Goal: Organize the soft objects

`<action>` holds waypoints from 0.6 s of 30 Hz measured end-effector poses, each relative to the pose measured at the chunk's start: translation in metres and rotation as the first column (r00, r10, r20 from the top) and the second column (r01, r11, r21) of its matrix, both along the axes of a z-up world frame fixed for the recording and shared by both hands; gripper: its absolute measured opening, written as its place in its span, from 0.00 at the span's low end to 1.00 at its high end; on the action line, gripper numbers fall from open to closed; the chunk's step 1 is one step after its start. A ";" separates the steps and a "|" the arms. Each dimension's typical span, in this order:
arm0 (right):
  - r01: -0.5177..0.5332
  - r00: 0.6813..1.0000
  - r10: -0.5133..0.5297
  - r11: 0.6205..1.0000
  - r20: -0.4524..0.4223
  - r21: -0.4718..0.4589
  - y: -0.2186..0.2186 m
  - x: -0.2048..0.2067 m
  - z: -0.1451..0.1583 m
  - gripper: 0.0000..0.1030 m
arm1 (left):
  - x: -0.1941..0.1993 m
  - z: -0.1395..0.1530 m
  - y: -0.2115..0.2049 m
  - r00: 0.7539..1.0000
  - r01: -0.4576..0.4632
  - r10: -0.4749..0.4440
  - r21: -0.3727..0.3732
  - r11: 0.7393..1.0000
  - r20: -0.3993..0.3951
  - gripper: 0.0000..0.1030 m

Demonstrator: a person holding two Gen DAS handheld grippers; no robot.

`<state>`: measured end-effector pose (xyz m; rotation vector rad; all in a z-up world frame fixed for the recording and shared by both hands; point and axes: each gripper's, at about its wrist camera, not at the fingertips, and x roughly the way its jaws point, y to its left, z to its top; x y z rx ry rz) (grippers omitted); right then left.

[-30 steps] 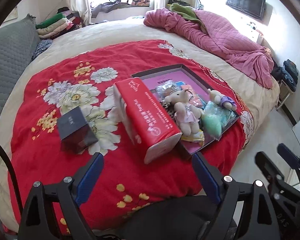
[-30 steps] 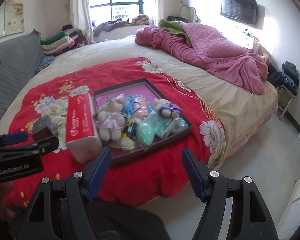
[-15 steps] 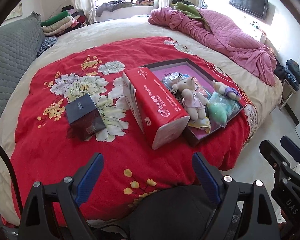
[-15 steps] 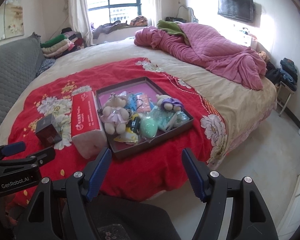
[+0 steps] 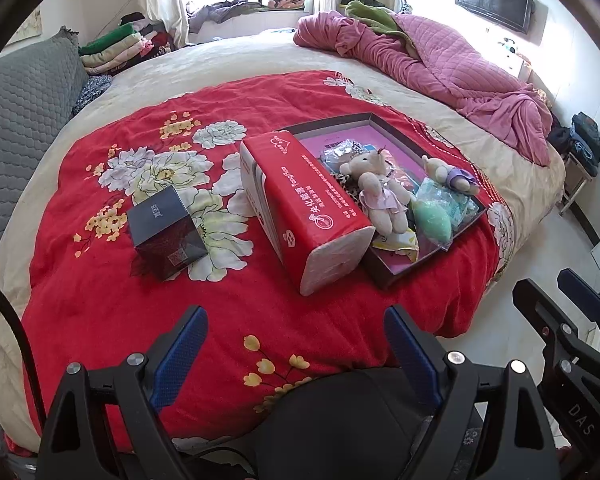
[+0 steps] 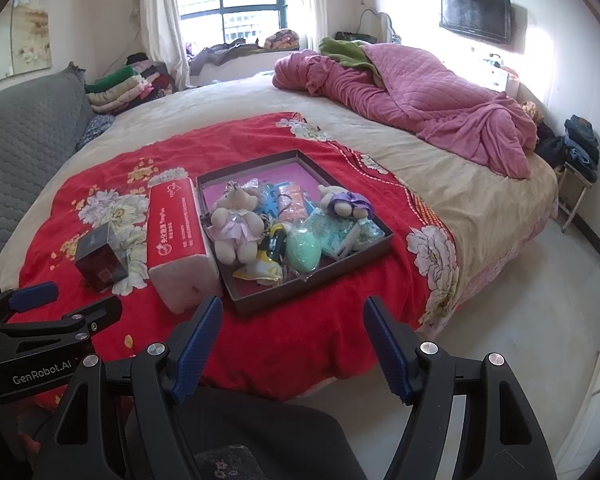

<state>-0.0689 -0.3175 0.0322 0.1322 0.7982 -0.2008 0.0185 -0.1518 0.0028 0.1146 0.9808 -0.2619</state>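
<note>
A dark shallow tray [image 5: 396, 274] [image 6: 300, 290] lies on a red flowered blanket [image 5: 100, 292] [image 6: 308, 340] on the bed. In it sit a beige teddy in a lilac dress [image 5: 380, 196] [image 6: 236, 220], a small bear with a purple bow [image 5: 448, 170] [image 6: 342, 202], a mint green soft egg [image 5: 434, 220] [image 6: 302, 250] and several packets. A red tissue pack [image 5: 304, 204] [image 6: 176, 232] lies left of the tray, a dark box [image 5: 164, 232] [image 6: 100, 258] further left. My left gripper [image 5: 296, 344] and right gripper [image 6: 292, 340] both hang open and empty before the bed's near edge.
A crumpled pink quilt [image 5: 440, 64] [image 6: 412, 92] lies at the bed's far right. Folded clothes [image 6: 120, 88] are stacked by the window. A grey padded headboard [image 5: 20, 112] runs along the left. White floor [image 6: 520, 300] spreads to the right.
Both views have drawn back and tilted up a little, so the bed and its things sit lower and farther in frame. Both grippers stay open.
</note>
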 end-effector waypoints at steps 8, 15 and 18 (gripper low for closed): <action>0.002 1.000 -0.002 1.000 0.000 0.010 -0.001 0.000 0.000 0.72 | 0.001 -0.001 0.001 1.000 0.001 -0.001 -0.006 1.000 -0.006 0.87; 0.002 1.000 -0.002 1.000 0.006 0.008 -0.002 -0.001 0.000 0.72 | 0.001 0.000 0.003 1.000 -0.007 0.007 -0.001 1.000 -0.003 0.87; 0.002 1.000 -0.002 1.000 0.005 0.010 -0.002 -0.001 0.001 0.72 | 0.001 0.000 0.003 1.000 -0.006 0.006 0.000 1.000 -0.004 0.87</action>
